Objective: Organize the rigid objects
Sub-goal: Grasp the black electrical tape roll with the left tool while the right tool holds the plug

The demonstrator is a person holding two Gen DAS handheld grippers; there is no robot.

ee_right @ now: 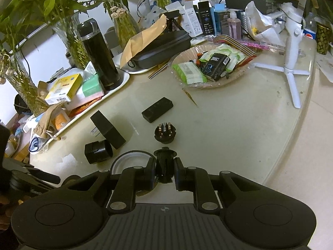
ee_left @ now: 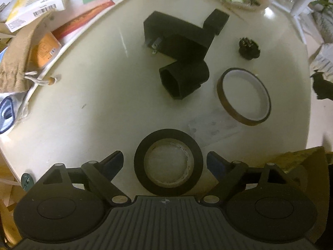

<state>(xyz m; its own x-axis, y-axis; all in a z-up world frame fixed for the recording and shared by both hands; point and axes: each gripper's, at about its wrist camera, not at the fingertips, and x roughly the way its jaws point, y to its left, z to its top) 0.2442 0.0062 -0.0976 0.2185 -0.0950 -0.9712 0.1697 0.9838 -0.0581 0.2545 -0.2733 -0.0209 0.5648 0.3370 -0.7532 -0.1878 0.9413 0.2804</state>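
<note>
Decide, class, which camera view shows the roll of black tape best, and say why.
The left wrist view. There the black tape roll lies flat on the table, its whole ring and pale core visible between the open fingers of the left gripper. The right wrist view shows no black tape that I can make out.

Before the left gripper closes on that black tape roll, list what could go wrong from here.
1. The left gripper stands open around the black tape roll, pads apart from it with little room to spare; closing off-centre could push the roll aside.
2. The clear plate lies right beside the roll and might get dragged.
3. The right gripper is shut on a small black part that may slip.
</note>
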